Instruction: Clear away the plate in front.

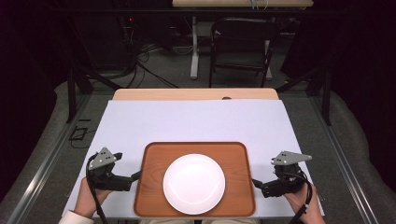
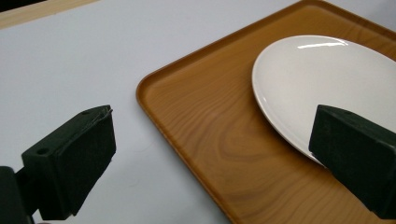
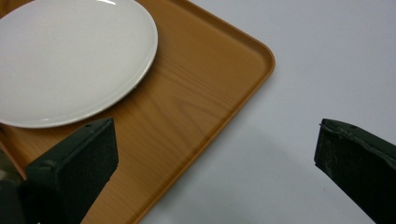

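Tray (image 1: 149, 186) with the white plate (image 1: 194, 183) sits lower centre of frame, long side running left-right; left gripper (image 1: 136, 176) and right gripper (image 1: 256, 183) flank its short ends, jaws wide open, empty, about equally near.

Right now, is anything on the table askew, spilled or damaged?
Nothing stands out. The white plate sits flat on the wooden tray, clean and whole, and the tray lies square to the table. Left gripper and right gripper flank it, jaws open and empty.

Each tool is black, with two blocky jaws and a grey three-cornered plate on top. A black cable trails from the left tool (image 1: 136, 176) and the right tool (image 1: 255, 182). A pale cuff (image 1: 74, 218), perhaps a sleeve, shows at the left wrist.
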Available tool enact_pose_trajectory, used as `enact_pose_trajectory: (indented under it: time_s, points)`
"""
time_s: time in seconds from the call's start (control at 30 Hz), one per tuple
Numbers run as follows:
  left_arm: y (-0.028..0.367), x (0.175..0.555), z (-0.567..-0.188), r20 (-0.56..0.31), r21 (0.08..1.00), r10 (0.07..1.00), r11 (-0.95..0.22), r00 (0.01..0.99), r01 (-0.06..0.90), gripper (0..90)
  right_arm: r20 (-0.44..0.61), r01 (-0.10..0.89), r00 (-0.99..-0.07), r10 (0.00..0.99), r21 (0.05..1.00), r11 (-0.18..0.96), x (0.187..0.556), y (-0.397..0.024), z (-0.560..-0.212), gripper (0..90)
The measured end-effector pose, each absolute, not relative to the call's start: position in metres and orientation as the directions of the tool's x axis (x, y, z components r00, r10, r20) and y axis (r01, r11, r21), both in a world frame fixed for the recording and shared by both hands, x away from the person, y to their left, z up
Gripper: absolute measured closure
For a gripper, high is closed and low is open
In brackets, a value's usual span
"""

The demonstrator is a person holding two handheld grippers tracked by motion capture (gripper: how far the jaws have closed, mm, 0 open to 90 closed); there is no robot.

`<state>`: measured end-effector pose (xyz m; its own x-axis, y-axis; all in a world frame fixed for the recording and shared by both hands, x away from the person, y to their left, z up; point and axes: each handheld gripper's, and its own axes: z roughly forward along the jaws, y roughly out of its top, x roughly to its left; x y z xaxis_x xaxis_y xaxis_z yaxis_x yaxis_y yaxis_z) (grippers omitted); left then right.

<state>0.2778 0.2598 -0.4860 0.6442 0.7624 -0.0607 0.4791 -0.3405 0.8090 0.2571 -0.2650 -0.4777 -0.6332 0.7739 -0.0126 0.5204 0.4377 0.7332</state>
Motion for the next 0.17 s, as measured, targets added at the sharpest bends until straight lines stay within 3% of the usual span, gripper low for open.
enact_pose_trajectory:
  time_s: [0.17]
  points:
    - [0.2698, 0.2819, -0.4848, -0.108, 0.831, 0.778, -0.272, 0.619, 0.486, 0.3, 0.011, 0.553, -0.626, 0.779, 0.711, 0.434, 0.2499, -0.2732, -0.4858, 0.0]
